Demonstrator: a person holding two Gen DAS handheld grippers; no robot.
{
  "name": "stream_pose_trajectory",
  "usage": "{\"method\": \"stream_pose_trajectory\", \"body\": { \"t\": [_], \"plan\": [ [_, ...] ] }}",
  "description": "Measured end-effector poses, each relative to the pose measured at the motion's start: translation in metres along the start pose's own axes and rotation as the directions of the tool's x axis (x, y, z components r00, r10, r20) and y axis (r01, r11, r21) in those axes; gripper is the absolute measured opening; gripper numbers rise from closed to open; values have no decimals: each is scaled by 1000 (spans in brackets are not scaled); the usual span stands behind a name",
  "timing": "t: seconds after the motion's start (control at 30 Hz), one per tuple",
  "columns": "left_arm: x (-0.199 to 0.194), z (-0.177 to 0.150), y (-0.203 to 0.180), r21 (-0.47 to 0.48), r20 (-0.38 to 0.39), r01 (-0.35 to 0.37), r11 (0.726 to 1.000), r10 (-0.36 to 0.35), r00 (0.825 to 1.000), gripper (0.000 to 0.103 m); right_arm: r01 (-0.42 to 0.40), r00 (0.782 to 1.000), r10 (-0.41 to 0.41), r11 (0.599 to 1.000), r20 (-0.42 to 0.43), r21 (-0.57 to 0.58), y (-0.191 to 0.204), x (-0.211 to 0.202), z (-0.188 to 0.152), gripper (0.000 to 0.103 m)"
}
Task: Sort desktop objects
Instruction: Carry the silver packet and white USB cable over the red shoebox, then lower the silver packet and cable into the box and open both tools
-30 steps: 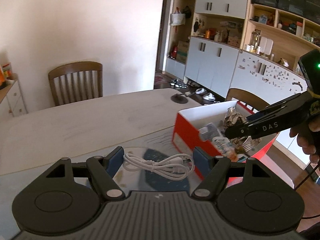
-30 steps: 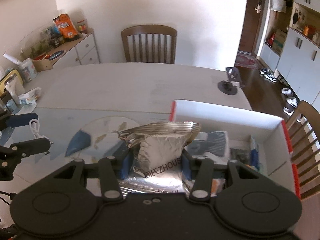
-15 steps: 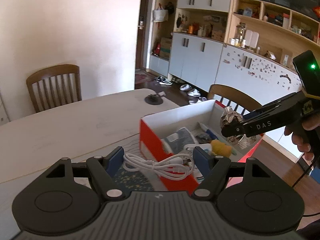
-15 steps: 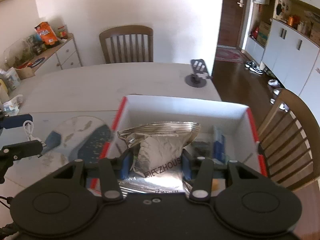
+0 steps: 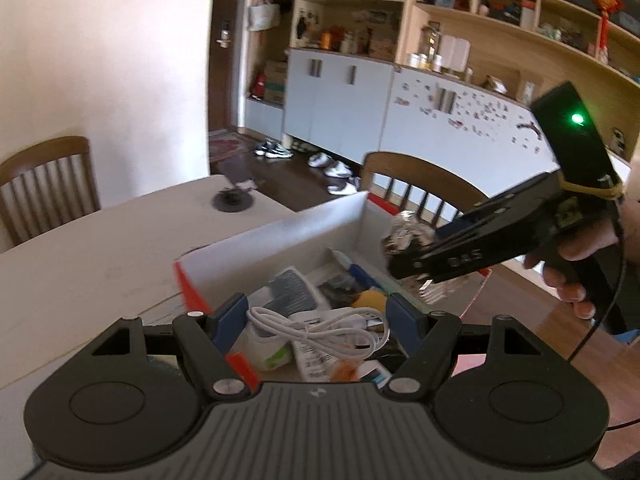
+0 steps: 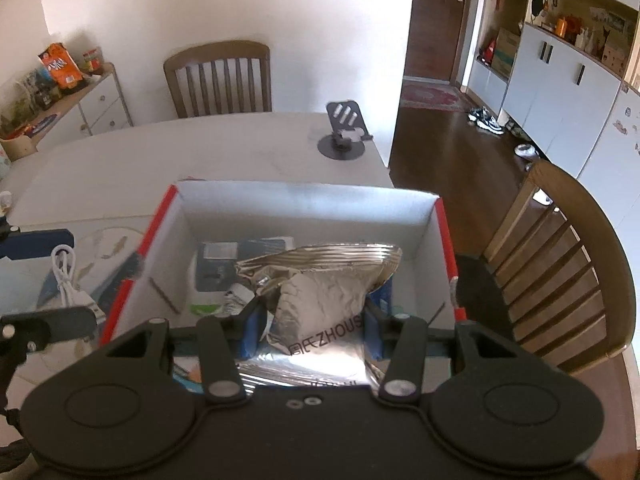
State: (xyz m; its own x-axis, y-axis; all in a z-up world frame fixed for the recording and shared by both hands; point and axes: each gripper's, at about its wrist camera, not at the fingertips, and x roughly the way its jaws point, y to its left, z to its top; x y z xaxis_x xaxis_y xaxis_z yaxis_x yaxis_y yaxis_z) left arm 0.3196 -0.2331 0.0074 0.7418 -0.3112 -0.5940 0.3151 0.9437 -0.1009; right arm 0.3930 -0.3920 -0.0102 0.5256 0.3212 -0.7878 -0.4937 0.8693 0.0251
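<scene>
Each camera sits just behind its own claw, looking forward and down along the fingers, close above the red-and-white box on the table. Both views share that box, and each sees the other claw at its edge.

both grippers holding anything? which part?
Left gripper: coiled white cable, pinched across the bundle. Right gripper: silver foil bag, gripped at its lower sides.

The foil bag hides part of the stuff in the box. Its bottom end goes behind the right gripper. The white cable covers small things I can't tell. The shelves look blurry.
</scene>
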Motion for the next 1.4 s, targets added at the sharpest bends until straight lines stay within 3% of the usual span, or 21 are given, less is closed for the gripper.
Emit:
{"method": "stream_pose_trajectory", "body": {
  "t": [0.37,0.57,1.4],
  "plan": [
    [54,11,-15,49,-71,35,998,-31,997,75,-8,999,8,1000,-39,-7,-19,42,14,49],
    [75,8,-12,29,-126,45,999,-41,991,75,-6,998,5,1000,-58,-11,-22,62,20,49],
    [108,-3,-8,-21,-248,57,998,-60,967,76,7,992,-8,1000,-124,-9,-18,119,24,49]
  ]
}}
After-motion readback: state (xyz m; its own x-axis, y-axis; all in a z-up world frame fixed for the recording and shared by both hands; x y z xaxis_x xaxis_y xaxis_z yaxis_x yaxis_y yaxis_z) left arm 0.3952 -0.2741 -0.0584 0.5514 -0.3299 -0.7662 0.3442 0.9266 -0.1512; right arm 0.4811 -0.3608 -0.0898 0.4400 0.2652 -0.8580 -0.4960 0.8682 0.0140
